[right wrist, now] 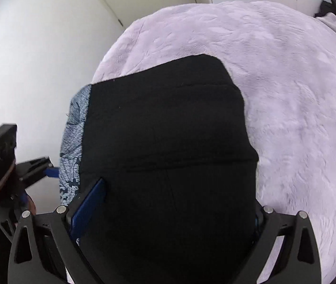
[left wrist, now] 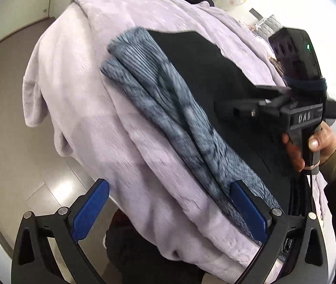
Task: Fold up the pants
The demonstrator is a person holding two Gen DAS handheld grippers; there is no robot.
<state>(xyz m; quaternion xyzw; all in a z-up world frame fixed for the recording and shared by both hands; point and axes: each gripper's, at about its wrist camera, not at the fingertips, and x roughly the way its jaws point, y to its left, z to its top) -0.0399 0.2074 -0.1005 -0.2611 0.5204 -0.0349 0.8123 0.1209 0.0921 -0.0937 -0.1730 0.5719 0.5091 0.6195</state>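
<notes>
Black pants [right wrist: 168, 146] flat on lilac blanket [right wrist: 298, 118] on bed, blue-grey ribbed garment [left wrist: 168, 118] alongside, partly beneath.
Left tool [left wrist: 170, 213] spread wide, empty, right pad over ribbed cloth.
Right tool [right wrist: 179, 213] wide, straddling pants near edge; nothing pinched.
Advice: pinch black layer only, lift both corners level, fold toward far edge, keep ribbed garment out.
</notes>
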